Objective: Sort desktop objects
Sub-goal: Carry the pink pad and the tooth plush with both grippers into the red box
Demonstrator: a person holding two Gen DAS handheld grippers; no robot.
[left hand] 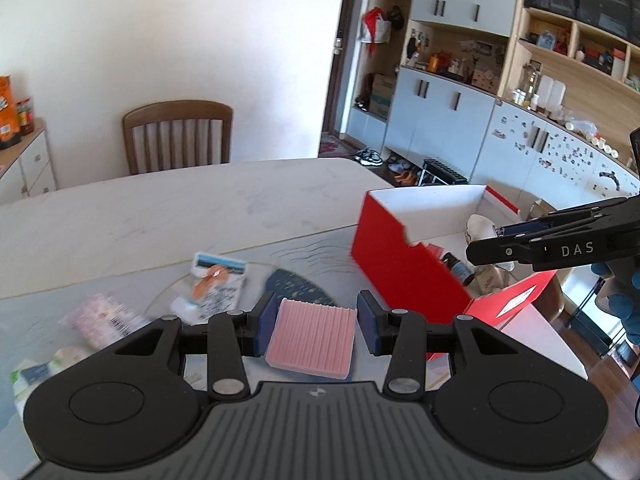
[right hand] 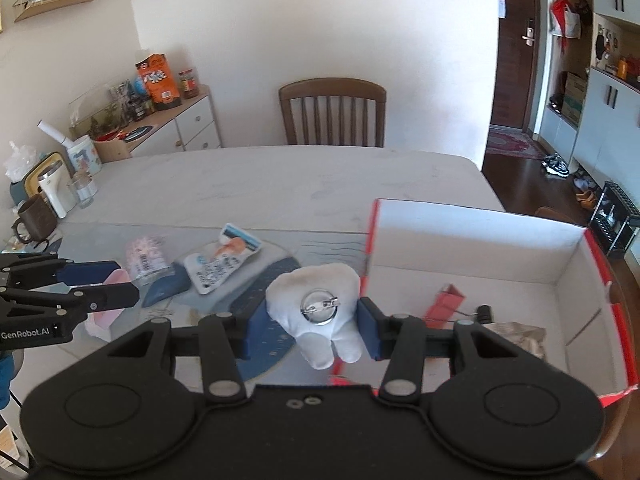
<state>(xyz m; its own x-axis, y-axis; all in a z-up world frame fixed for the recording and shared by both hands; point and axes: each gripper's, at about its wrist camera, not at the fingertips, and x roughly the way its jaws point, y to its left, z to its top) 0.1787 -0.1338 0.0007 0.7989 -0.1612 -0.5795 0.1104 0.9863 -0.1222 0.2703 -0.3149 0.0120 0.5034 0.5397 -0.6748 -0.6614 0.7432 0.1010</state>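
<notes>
Left wrist view: nearest, the left gripper (left hand: pixel 316 322) has its blue pads on either side of a pink ribbed block (left hand: pixel 311 338). The left pad touches the block's edge, but a thin gap shows at the right pad, so I cannot tell whether the block is truly clamped. The block is up off the table (left hand: pixel 160 208). Below and behind it lie a dark blue round mat (left hand: pixel 296 286), a printed packet (left hand: pixel 218 286) and a blurred pink-patterned pack (left hand: pixel 104 318). To the right stands a red box (left hand: pixel 400 264) with a white inside, and the right gripper (left hand: pixel 496 246) reaches over it from the right edge.

Right wrist view: the right gripper (right hand: pixel 312 322) grasps a white plush tooth (right hand: pixel 316 312), pads pressed into both its sides; a round metal pin back faces the camera. The tooth hangs over the box's (right hand: pixel 460 224) left wall. Inside the box lie a small red carton (right hand: pixel 444 300), a small dark bottle (right hand: pixel 484 312) and a crumpled grey wrapper (right hand: pixel 524 336). At far left the left gripper (right hand: pixel 124 284) shows with the pink block (right hand: pixel 116 278) between its fingers. Beyond the table stands a wooden chair (right hand: pixel 332 112).
</notes>
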